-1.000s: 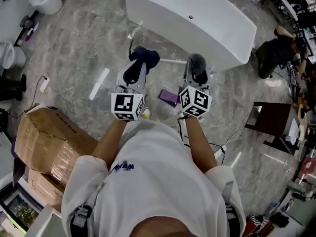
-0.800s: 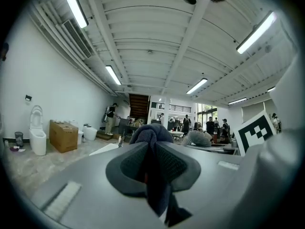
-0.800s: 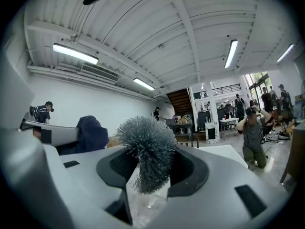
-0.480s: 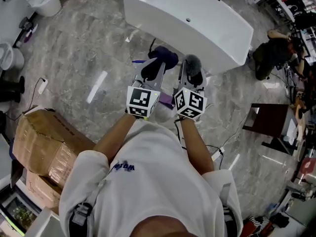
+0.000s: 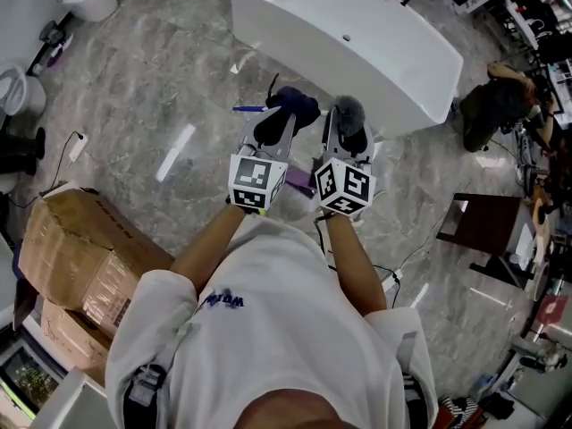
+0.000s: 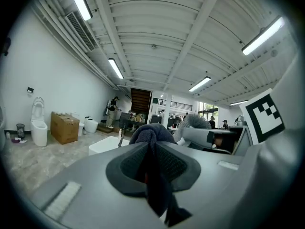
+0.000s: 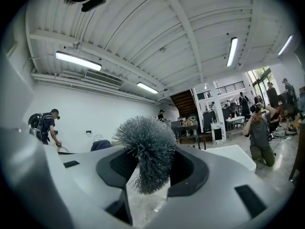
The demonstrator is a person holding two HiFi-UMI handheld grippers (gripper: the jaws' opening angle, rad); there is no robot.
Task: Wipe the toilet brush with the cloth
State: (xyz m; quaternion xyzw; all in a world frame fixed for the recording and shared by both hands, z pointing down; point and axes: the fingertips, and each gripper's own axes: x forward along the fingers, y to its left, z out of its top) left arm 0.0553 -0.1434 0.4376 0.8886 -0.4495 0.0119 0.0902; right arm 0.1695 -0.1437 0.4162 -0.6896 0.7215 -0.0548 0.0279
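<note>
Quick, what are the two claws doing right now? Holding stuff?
Left gripper: shut on the dark cloth.
Right gripper: shut on the grey toilet brush, at its bristly head.

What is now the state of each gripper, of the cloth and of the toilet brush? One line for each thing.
left gripper, jaws shut on the cloth.
right gripper, jaws shut on the toilet brush.
cloth, bunched up, sticking out past the left jaws.
toilet brush, bristle head up between the right jaws, close beside the cloth; whether they touch is not clear.
</note>
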